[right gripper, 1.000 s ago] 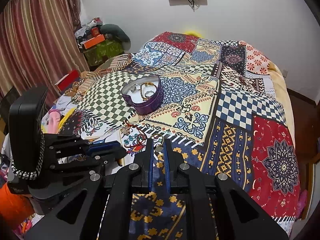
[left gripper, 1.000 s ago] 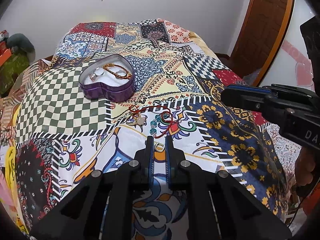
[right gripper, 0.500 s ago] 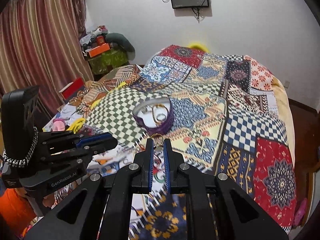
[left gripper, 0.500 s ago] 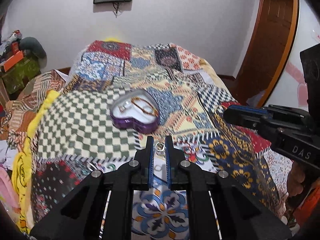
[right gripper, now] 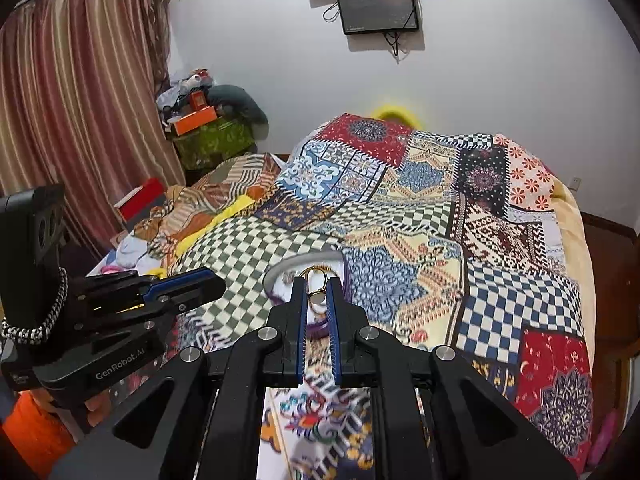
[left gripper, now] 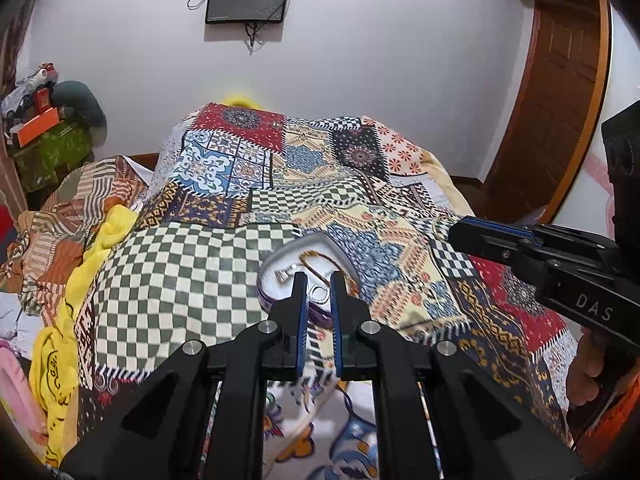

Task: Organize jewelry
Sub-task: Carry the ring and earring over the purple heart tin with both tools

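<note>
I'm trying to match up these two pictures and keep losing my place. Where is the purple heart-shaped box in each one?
Left wrist view: the purple heart-shaped box lies just above centre, partly hidden behind the left gripper.
Right wrist view: the box again lies near centre, behind the right gripper, only its pale rim and a purple edge showing.
Shared landmark: the green-and-white checkered patch of the quilt, left of the box.

A bed under a patchwork quilt carries a purple heart-shaped tin just ahead of the left gripper's fingertips. Striped and yellow cloths lie bunched to its left.
</note>
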{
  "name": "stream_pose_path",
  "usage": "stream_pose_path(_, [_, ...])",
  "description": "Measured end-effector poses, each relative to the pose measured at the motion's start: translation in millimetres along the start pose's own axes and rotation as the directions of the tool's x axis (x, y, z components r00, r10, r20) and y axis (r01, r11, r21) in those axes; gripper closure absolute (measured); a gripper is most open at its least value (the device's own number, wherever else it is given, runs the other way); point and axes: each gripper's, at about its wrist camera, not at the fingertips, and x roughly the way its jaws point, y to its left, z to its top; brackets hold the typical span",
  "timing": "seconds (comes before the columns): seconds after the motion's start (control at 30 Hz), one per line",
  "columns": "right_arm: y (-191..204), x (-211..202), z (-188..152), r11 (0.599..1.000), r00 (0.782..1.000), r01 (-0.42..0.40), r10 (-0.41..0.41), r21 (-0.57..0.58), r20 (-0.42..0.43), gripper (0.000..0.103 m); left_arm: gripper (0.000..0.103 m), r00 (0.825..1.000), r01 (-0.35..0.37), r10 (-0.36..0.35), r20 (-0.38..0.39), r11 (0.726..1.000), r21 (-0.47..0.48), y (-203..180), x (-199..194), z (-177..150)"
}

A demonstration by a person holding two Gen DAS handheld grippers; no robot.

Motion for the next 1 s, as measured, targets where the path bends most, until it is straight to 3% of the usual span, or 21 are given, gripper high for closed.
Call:
stream_pose_path(0.4, [-1,49,18,0.999,0.998,0.029,-0.030,-0.030,-0.056,0.094,0.094,1.000,0.015,-0.016,-0.019,1.000,-0.007,19,34,18])
stream_pose_path(0.67, [-4,85,23,0.997,0.987,0.028,-0.038,-0.068,-0.155,0.094,0.094,0.994,0.040,-0.045,-0.099,0.998,-0.054,37,71,15])
stream_pose_path(1.0, [-8,119,18,0.998,0.962,-0.033,0.019,-0.045,-0.271,0.094,0.094,0.982,0.050,-0.056,-0.180,0.998,-0.036,37,98,3])
